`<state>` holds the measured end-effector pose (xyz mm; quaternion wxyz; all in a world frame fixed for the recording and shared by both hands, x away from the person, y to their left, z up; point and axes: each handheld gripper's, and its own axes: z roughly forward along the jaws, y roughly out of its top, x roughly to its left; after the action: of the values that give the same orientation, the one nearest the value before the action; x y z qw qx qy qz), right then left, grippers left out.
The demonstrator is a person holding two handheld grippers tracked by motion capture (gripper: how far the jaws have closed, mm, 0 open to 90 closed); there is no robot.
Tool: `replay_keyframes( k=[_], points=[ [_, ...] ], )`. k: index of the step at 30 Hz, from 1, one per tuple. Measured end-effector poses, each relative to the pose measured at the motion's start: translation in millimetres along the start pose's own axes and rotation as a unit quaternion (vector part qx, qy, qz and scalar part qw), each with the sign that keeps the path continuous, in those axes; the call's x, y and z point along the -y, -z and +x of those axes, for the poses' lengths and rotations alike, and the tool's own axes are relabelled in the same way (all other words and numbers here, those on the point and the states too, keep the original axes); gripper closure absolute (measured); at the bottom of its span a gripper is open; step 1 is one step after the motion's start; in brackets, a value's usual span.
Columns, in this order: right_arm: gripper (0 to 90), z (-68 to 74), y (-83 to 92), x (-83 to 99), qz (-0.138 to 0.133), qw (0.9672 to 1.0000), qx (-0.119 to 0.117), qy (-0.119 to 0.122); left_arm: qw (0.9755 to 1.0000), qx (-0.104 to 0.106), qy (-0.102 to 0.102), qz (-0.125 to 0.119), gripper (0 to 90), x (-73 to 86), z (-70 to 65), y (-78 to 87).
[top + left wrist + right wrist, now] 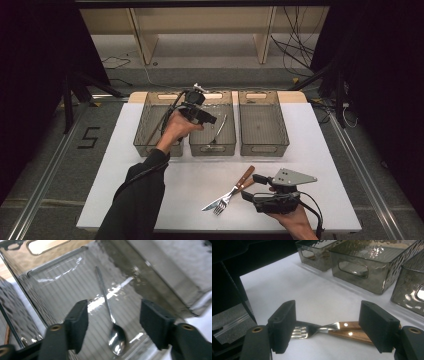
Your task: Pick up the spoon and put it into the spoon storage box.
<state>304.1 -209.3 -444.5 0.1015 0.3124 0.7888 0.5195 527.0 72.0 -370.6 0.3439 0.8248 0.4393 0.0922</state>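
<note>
Spoon flat in middle bin, below open left hand-held gripper, untouched by jaws

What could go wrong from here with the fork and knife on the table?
The fork lies across the knife, wooden handles side by side, so the open right tool might pinch both together or push one away. The bins are alike; one might get confused. The spoon lies in the middle bin under the open left tool.
</note>
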Motion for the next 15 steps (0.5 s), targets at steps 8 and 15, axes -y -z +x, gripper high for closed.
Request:
replay_keyframes(
  k=[8,15],
  points=[
    [30.8,-0.5,-0.4,0.2,-0.001,1.0000,0.003,-0.001,0.9991,0.012,-0.021,-0.034,27.8,25.0,-10.6,31.4],
    [30.7,-1.6,-1.7,0.8,0.003,1.0000,0.005,-0.003,0.9980,0.014,-0.023,-0.057,25.1,51.4,-11.2,49.0]
  ],
)
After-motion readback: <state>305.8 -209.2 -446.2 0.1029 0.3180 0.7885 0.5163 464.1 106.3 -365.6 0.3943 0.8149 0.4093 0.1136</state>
